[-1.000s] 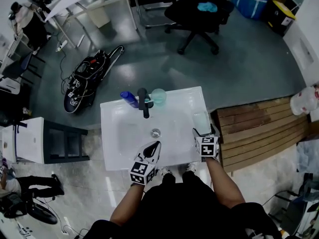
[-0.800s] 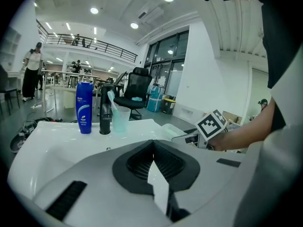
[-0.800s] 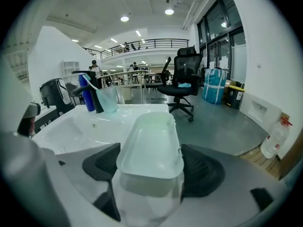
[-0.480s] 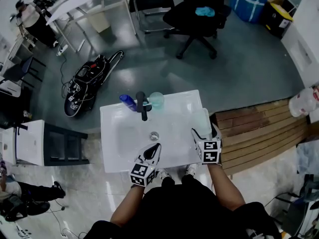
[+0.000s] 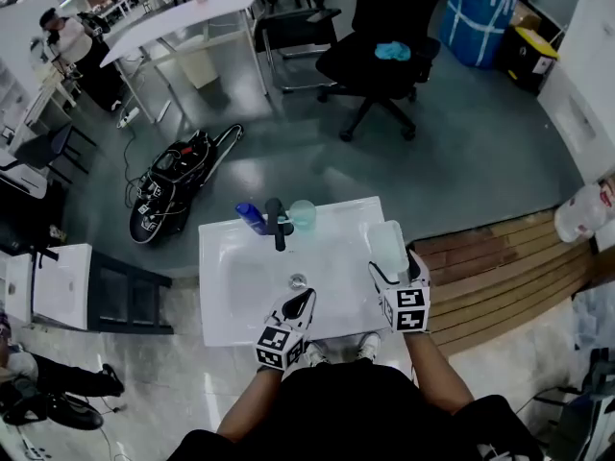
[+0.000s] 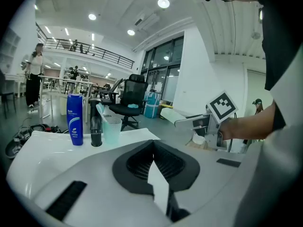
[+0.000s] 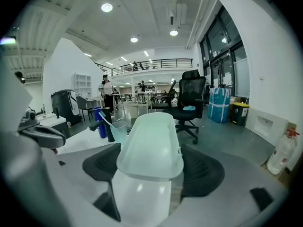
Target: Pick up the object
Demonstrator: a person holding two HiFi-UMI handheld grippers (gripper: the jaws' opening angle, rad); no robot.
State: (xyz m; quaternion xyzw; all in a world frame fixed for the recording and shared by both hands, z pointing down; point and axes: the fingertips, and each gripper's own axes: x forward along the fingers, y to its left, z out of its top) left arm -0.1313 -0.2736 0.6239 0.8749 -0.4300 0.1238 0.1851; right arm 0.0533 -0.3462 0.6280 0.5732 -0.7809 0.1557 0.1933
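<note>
— Since a second ago the pale green box looks to have come up off the washbasin rim. It now stands out past the right edge, carried in the right tongs. Do you read it the same?

— Yes. The right gripper view shows both jaws pressed against the sides of the box at its near end. So those tongs are clamped on it, not merely beside it.

— And the left tongs?

— Brought together with nothing between them, hanging over the front of the basin, well apart from the box.

— Which way does the box lie?

— Its long axis runs straight on from the tongs, away from the person and toward the far side, where the tap, blue bottle and cup stand. Most of its length sticks out ahead of the grip.

— Then the right hand is the only one placed to finish the lift.

— I'd judge so. With most of the box ahead of the jaws, the far end may want to dip, so a level, steady raise suits best. Whether it is fully clear of the rim I cannot tell from above.
</note>
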